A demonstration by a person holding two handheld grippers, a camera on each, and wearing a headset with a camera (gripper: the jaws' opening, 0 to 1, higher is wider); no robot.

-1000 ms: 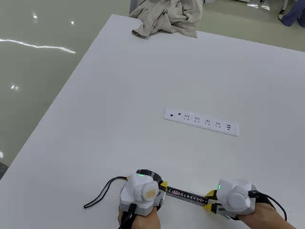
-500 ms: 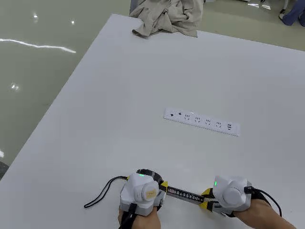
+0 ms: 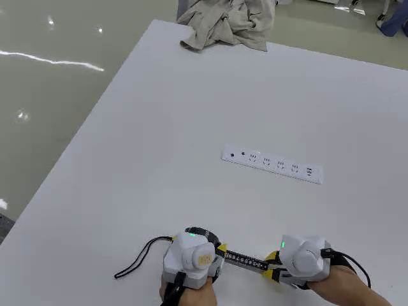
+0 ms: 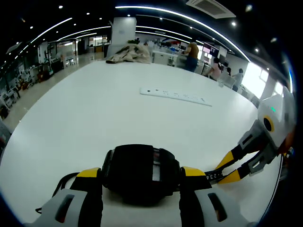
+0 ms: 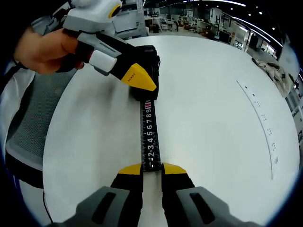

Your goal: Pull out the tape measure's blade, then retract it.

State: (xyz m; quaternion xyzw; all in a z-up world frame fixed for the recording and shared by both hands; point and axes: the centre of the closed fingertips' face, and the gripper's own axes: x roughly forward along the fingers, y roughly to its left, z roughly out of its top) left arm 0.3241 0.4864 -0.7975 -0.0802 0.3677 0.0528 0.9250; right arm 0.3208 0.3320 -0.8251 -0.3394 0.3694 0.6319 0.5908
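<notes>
**Tape measure (image 4: 139, 163): blade out a short way, held at both ends**

The left gripper (image 4: 141, 174) has its jaws closed narrowly on the black case (image 5: 150, 56) of the tape measure, one yellow tip on each side. The case sits between those jaws and rests on the white table (image 3: 191, 127). A black strap (image 3: 137, 258) trails from the case, out to the left gripper's left.

The blade (image 5: 150, 135) runs from the case straight to the right gripper (image 5: 151, 168). That gripper's jaws are nearly shut and pinch the blade's free end between their yellow tips. The exposed stretch lies low over the table, and in the right gripper view it shows the numbers 2 to 9. The two grippers are near each other, with just this short stretch between them.

The pull-out looks begun, since some blade is clear of the case. These pictures alone do not tell whether it is out as far as intended. The retraction is left to do in either case: the blade is not back in the case, and the right gripper has not let go of it.

A power strip (image 3: 272, 164) lies well ahead of both grippers, and a cloth (image 3: 223, 22) is heaped at the table's far edge.
</notes>
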